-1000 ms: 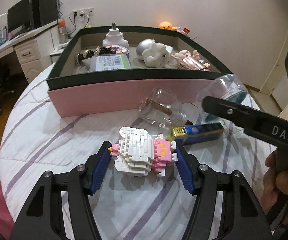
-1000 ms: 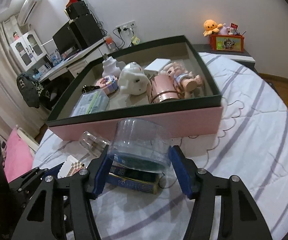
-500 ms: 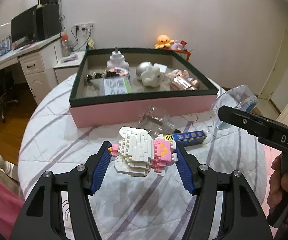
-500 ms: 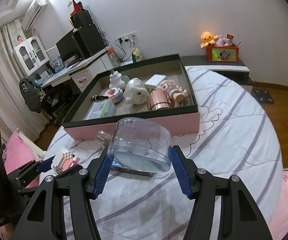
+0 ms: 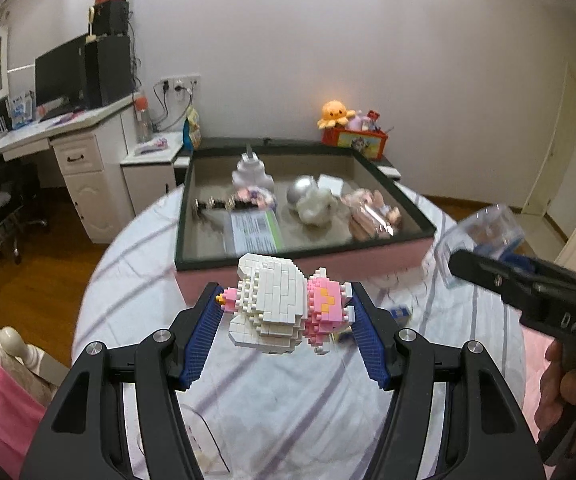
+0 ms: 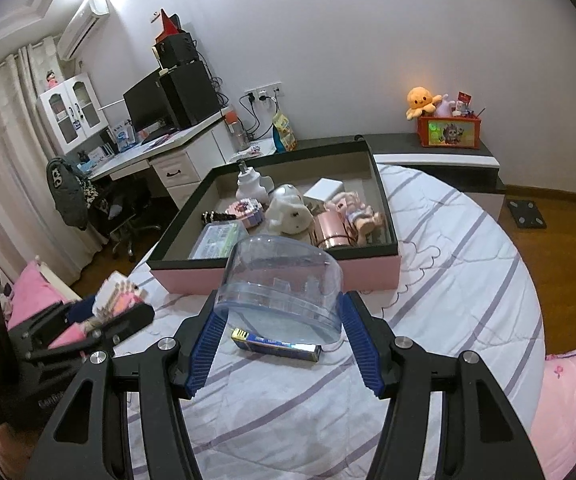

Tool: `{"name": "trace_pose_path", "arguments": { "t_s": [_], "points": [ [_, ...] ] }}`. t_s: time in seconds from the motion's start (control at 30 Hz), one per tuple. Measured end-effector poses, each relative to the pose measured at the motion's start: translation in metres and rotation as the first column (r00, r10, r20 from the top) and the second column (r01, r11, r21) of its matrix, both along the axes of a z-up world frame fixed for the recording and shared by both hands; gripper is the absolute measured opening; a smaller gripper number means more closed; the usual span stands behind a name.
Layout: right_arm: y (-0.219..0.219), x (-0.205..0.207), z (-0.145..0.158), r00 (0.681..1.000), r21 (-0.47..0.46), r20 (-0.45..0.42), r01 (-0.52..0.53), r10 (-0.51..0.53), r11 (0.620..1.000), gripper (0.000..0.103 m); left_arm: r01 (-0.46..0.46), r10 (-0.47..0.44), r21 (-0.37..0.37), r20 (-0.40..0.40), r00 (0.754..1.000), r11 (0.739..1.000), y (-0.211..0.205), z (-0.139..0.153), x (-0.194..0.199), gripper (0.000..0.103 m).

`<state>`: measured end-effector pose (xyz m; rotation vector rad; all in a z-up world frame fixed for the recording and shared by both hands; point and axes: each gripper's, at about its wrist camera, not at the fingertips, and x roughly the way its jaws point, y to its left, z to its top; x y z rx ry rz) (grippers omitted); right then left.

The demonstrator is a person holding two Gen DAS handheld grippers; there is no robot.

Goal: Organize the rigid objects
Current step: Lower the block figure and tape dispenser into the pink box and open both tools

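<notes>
Now, brick figure: I've raised it off the bedspread, facing the pink box.
Left gripper: clamped on it.
Clear tub: also lifted, right gripper pinching it.
Blue packet: left lying.
Meaning: both ready to box.

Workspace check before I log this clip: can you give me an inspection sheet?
Surface: round bed with striped quilt.
Job's things: brick figure and clear tub held off the quilt; blue box lies on it; tray holds a doll, a white figure and more.
Clutter: nothing seen.
Grippers: left gripper shut on brick figure; right gripper shut on clear tub.
Cables: plugged leads at wall socket.
Surroundings: desk, monitor, wood floor, toy shelf.
</notes>
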<state>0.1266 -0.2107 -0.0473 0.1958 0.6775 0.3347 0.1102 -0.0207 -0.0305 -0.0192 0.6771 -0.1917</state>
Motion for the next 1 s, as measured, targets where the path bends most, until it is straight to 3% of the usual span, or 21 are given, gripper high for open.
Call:
{"name": "trace_pose_path", "arguments": {
  "t_s": [0.23, 0.5, 1.0],
  "points": [
    [-0.005, 0.022, 0.019, 0.999, -0.023, 0.043, 0.015, -0.014, 1.000, 0.060, -0.024, 0.025, -0.011, 0.066, 0.998, 1.000, 0.008, 0.023, 0.030, 0.064],
    [-0.001, 0.063, 0.032, 0.997, -0.050, 0.073, 0.015, -0.011, 0.999, 0.060, -0.035, 0.037, -0.027, 0.080, 0.996, 0.999, 0.010, 0.028, 0.075, 0.064],
    [0.013, 0.146, -0.005, 1.000, -0.085, -0.018, 0.012, -0.013, 0.996, 0.060, -0.014, 0.013, -0.072, -0.015, 1.000, 0.997, -0.007, -0.010, 0.155, 0.064]
  ]
}}
